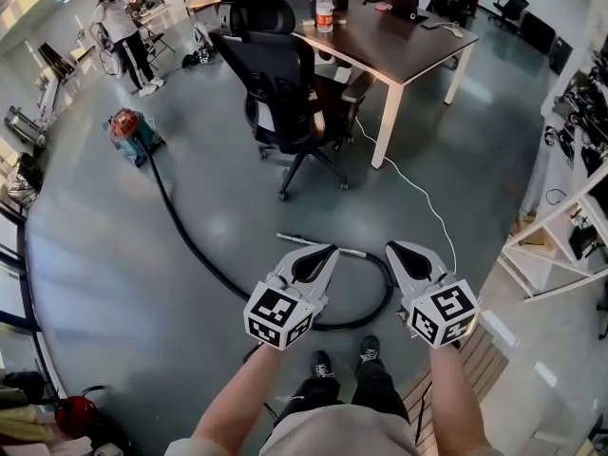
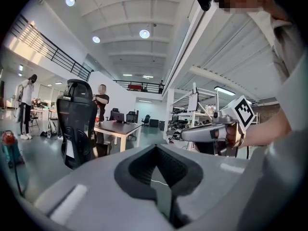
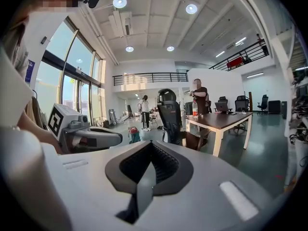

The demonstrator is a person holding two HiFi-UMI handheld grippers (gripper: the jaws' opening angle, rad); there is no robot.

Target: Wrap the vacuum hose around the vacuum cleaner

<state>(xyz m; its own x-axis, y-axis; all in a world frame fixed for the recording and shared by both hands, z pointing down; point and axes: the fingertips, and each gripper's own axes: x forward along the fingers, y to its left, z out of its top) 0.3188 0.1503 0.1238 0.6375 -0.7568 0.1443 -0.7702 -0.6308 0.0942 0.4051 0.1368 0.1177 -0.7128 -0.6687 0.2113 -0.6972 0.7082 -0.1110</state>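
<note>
Head view: bottle [image 1: 324, 6] stands upright on desk [image 1: 404, 38], vacuum hose [image 1: 185, 237] on floor [image 1: 104, 264].

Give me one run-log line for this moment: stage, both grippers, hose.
stage: wrap not begun | left gripper: jaws shut, empty | right gripper: jaws shut, empty | vacuum hose: on floor, trailing from vacuum cleaner

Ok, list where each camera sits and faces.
Head view: on the person's head, steeply down at the hose; shows forearms, left gripper, right gripper, shoes.
Left gripper view: on the left gripper, along its jaws toward the office chair; right gripper at right.
Right gripper view: on the right gripper, toward the same chair; left gripper at left.
Shared: all three show the vacuum cleaner.
</note>
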